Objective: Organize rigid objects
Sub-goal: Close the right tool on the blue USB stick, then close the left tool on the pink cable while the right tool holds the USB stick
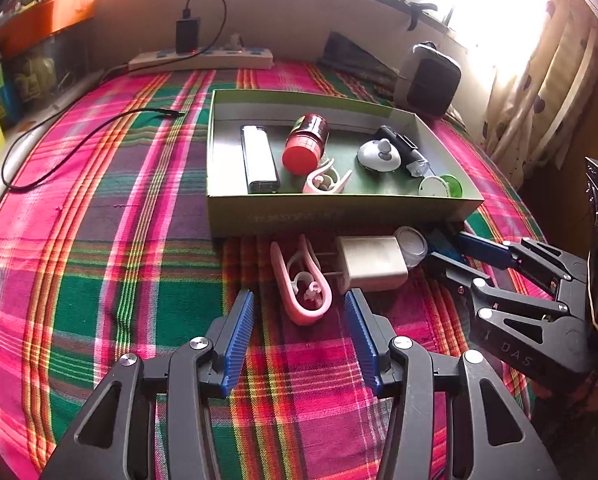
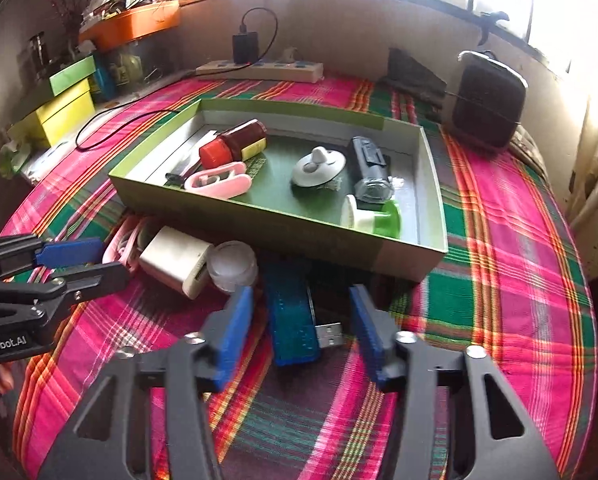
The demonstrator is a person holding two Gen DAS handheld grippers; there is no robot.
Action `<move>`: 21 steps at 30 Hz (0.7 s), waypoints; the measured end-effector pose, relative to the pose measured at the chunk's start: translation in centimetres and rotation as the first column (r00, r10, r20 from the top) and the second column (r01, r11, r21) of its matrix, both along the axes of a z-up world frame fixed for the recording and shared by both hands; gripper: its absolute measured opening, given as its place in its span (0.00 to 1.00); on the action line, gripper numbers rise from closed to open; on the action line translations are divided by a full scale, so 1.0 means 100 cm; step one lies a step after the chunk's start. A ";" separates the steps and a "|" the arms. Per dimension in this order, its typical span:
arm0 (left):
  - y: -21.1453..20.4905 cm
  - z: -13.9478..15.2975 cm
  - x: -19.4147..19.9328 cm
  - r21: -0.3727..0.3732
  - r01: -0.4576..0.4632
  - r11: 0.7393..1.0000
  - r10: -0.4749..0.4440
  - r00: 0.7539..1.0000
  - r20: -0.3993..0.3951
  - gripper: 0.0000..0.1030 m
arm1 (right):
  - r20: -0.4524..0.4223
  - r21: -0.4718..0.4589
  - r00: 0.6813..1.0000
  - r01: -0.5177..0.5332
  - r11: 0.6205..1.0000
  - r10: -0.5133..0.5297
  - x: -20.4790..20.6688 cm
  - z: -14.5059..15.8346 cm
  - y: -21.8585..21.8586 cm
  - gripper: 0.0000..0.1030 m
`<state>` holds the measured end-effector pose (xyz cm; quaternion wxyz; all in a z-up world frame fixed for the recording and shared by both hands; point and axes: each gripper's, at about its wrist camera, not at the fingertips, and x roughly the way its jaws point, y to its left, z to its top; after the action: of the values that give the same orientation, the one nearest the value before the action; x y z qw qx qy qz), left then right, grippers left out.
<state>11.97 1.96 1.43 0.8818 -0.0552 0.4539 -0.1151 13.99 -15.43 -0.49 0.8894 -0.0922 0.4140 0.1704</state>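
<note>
where right hand-held gripper (image 2: pixel 301 322) gapes, blue usb stick (image 2: pixel 293 322) between

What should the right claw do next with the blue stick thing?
Probably close the right gripper on the blue USB stick: it lies on the cloth between the open pads, outside the green box that already holds other items.

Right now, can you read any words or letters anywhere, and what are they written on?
"DAS" - on the black body of the right tool, seen from the left wrist view.
"enRobot.AI" - on the black body of the left tool, seen from the right wrist view; the start is cut off by the picture's edge.
Front wall of the green box: faint print, too blurred to read.
Label on the red-capped bottle: too small to read.
</note>
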 end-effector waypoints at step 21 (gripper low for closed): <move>0.008 0.000 0.010 0.056 -0.038 0.998 0.038 0.999 0.011 0.44 | 0.002 0.013 1.000 -0.019 1.000 0.019 -0.003 0.000 -0.002 0.23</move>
<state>12.99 2.71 1.41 0.8874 -0.0384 0.4513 -0.0857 13.68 -15.65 -0.53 0.8887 -0.0903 0.4113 0.1813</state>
